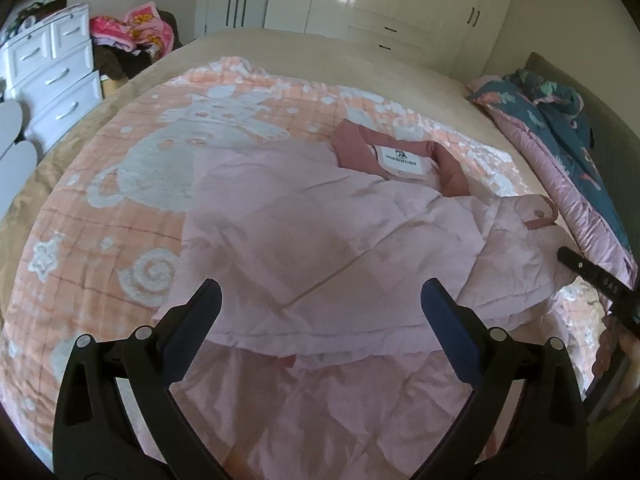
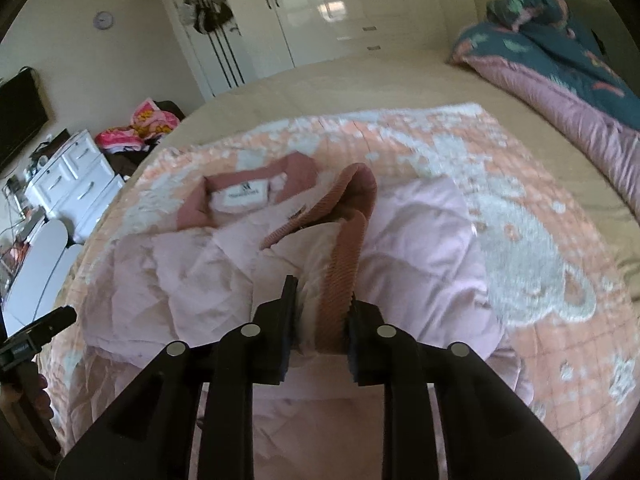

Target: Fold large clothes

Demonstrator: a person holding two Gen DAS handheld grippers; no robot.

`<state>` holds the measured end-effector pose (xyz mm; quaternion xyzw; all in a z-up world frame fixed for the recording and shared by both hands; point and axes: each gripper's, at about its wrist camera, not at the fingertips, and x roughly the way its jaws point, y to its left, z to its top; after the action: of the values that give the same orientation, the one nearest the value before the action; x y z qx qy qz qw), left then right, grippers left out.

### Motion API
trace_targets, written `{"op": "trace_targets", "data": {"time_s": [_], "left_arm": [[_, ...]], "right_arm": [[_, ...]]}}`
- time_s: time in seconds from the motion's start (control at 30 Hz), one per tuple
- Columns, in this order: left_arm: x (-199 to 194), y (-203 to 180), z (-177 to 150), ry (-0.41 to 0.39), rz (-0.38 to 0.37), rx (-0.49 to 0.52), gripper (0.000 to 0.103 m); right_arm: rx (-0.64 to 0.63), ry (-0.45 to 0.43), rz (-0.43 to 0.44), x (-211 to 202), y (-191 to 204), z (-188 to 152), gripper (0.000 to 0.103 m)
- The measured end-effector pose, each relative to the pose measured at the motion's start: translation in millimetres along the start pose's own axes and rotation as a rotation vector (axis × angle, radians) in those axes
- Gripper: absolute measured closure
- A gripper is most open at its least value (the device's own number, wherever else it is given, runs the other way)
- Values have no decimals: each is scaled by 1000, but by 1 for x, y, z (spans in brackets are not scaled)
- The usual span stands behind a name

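- Far left of the left wrist view there's a white chest of drawers (image 1: 60, 76), and just right of it a heap of bright pink and yellow fabric (image 1: 134, 32) up near the top left.
- The orange-and-white patterned blanket (image 1: 120, 184) covers the middle of the bed, with the pale pink quilted jacket (image 1: 320, 224) lying on it, centre of frame. Its darker pink collar (image 1: 400, 148) and white label point toward the upper right.
- The left gripper (image 1: 320, 300) sits at the bottom centre with its fingers spread wide and nothing between them, hovering over the jacket's lower hem area.
- On the right edge of that view there's a teal floral duvet (image 1: 560, 120) bunched along the headboard side.
- In the right wrist view the jacket fills the middle, collar at centre left.
- The right gripper (image 2: 320, 312) at bottom centre is pinching the jacket's ribbed cuff (image 2: 348, 240), sleeve end raised off the body of the jacket.
- White wardrobe doors (image 2: 340, 8) run across the top.
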<state>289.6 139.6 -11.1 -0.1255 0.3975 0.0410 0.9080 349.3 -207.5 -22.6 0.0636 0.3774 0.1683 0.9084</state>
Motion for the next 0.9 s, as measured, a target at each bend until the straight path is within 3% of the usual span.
{"op": "trace_targets", "data": {"time_s": [0.23,0.4,0.57,0.9], "left_arm": [[16,-9,4,39,-19,13,10],[37,-12,2,106,-29,22,10],[64,-6,-4,176,-22,19,9],[76,0,-8,176,-25,3,8]], "right_arm": [[1,26,-49,0,-3,-8,65],[2,-19,-86,-15,-1,-8,51],[-65,-34,-57,-21,20,-8,50],[-287,16,24,3,98,-15,46]]}}
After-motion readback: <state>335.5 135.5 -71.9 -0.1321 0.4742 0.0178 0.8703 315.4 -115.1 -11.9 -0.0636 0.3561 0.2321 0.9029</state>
